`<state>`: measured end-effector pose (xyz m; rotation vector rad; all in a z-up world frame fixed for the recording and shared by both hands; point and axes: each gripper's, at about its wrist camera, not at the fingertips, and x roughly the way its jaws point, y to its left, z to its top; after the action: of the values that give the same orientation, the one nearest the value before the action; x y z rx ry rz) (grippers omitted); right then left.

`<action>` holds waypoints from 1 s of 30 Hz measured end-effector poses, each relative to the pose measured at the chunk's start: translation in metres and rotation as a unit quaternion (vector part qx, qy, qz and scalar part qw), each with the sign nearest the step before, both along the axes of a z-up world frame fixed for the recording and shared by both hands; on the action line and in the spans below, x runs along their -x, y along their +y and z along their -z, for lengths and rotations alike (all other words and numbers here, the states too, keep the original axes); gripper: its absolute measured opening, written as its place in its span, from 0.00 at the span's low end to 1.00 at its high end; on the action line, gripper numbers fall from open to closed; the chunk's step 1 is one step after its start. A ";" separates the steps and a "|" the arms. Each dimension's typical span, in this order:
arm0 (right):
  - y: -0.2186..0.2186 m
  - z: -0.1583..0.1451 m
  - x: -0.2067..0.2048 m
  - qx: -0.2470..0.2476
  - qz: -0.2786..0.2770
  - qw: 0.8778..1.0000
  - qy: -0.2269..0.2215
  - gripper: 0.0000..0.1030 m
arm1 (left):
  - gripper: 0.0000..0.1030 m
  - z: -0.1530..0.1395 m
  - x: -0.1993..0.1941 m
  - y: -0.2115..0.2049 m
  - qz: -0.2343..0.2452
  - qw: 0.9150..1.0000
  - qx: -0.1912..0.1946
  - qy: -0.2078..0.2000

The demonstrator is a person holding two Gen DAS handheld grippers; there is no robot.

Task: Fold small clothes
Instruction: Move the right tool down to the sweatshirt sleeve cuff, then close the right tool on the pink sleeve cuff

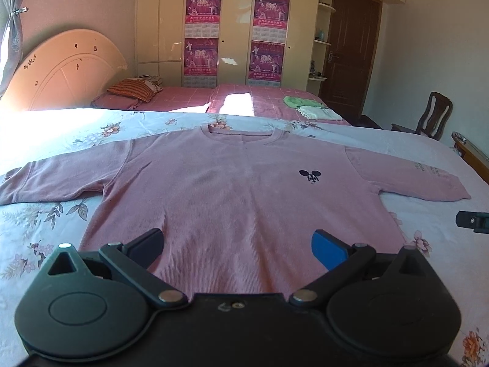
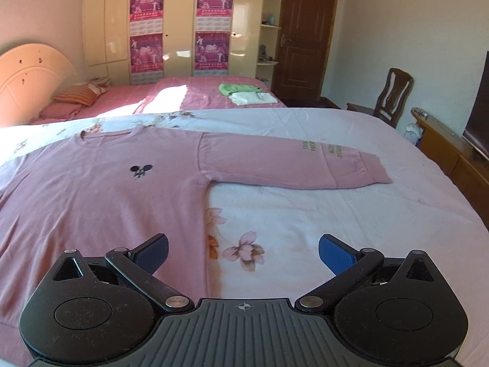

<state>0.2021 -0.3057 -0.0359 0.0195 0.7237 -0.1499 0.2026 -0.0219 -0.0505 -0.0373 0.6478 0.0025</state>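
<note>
Item: pink sweater, flat on floral bedsheet, frame centre; your left claw and right claw both spread, empty; risk: pinching sheet with hem, dragging the fold askew.

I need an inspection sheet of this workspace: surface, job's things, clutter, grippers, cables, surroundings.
Surface: floral light-blue bedsheet, smooth.
Job's things: pink long-sleeved sweater with black mouse emblem, spread flat, front up, both sleeves out.
Clutter: nothing seen on the floral bedsheet.
Grippers: left gripper open above the sweater's hem; right gripper open at its side edge.
Cables: nothing seen.
Surroundings: pink bed with folded green and white clothes, cream wardrobe, wooden chair.
</note>
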 end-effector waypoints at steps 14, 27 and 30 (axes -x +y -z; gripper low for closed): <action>-0.091 0.044 -0.082 -0.045 0.097 0.994 0.010 1.00 | 1.00 0.038 -0.097 0.003 -0.001 0.998 0.010 0.059; -0.204 0.079 -0.121 -0.078 0.214 0.973 -0.045 0.98 | 0.87 0.078 -0.165 -0.001 -0.008 0.997 -0.023 0.074; -0.227 0.085 -0.130 -0.104 0.235 0.965 -0.041 0.64 | 0.87 0.086 -0.171 -0.003 -0.004 0.996 -0.024 0.082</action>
<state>0.3325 -0.5328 -0.1209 0.3988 0.6385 -0.5242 0.3736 -0.0253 -0.1361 0.0074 0.8121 0.0300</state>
